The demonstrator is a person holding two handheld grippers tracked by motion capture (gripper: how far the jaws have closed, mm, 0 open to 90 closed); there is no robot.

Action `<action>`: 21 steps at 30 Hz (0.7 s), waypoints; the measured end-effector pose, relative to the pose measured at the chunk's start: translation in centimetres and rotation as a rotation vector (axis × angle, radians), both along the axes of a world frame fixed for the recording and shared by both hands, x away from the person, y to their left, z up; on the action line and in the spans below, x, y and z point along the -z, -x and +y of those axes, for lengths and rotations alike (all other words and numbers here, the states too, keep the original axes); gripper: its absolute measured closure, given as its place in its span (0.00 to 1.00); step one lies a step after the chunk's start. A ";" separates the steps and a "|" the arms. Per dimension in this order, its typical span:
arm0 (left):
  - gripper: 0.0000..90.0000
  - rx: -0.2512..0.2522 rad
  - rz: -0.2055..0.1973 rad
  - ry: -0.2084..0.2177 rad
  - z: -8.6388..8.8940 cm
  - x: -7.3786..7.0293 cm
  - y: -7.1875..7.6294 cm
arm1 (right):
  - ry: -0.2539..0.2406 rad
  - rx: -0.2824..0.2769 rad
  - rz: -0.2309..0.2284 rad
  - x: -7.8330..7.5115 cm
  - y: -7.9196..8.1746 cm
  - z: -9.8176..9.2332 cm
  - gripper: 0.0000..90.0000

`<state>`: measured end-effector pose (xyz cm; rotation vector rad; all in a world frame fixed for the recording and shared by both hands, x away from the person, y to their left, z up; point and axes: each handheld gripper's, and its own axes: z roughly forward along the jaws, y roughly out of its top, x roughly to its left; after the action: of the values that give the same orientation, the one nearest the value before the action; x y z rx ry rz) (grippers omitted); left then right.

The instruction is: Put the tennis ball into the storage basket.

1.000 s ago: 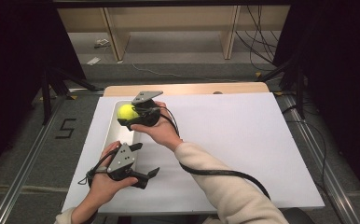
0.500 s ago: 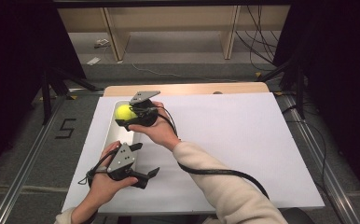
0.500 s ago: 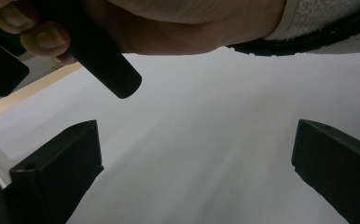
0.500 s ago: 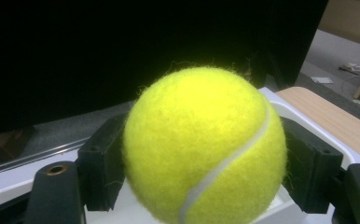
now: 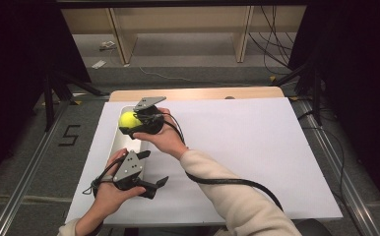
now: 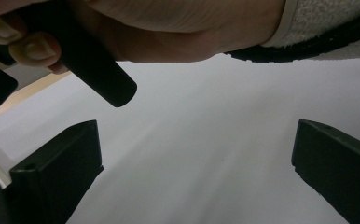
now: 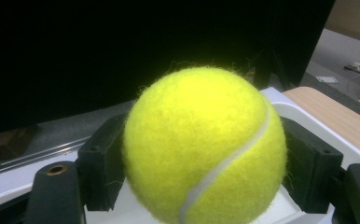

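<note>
A yellow tennis ball (image 5: 128, 119) (image 7: 205, 144) sits between the jaws of my right gripper (image 5: 129, 123) (image 7: 206, 168), which is shut on it just above a white tray (image 5: 119, 143) at the table's left. In the right gripper view both black jaws press the ball's sides. My left gripper (image 5: 157, 183) (image 6: 192, 172) is open near the table's front left, jaws wide apart over the white sheet (image 6: 206, 130), holding nothing. The right hand (image 6: 169, 28) and wrist show above it in the left gripper view.
A white sheet (image 5: 247, 147) covers most of the wooden table (image 5: 198, 93). The right gripper's black cable (image 5: 227, 182) trails across the sheet to the front. Wooden shelving (image 5: 178, 29) stands beyond the table; dark curtains flank both sides.
The right gripper with the ball has edged slightly toward the tray's far end. The left gripper has stayed in place.
</note>
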<state>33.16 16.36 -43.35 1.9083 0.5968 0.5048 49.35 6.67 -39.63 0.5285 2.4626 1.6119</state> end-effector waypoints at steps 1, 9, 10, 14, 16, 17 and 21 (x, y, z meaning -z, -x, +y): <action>0.01 0.001 0.000 0.000 0.0 0.0 0.0 | 0.001 -0.001 0.004 0.0 0.0 0.0 0.29; 0.01 0.001 0.000 -0.001 0.0 0.0 0.0 | -0.001 -0.005 0.001 0.2 0.0 0.3 0.29; 0.01 0.001 0.000 -0.002 0.0 0.0 0.0 | 0.001 -0.005 0.000 0.2 0.0 0.3 0.29; 0.01 0.003 0.001 -0.002 0.0 0.0 0.0 | 0.004 -0.008 0.004 0.2 0.0 0.4 0.29; 0.01 0.001 0.000 -0.003 0.0 0.0 0.0 | 0.004 -0.007 0.003 0.2 0.0 0.4 0.29; 0.01 0.002 0.000 -0.004 0.0 0.0 0.0 | 0.007 -0.010 0.004 0.3 0.0 0.5 0.29; 0.01 0.004 0.001 -0.004 0.0 0.0 0.0 | 0.007 -0.012 0.004 0.4 0.0 0.6 0.29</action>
<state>33.15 16.36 -43.35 1.9133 0.5927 0.5034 49.37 7.32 -40.01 0.5173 2.4780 1.6074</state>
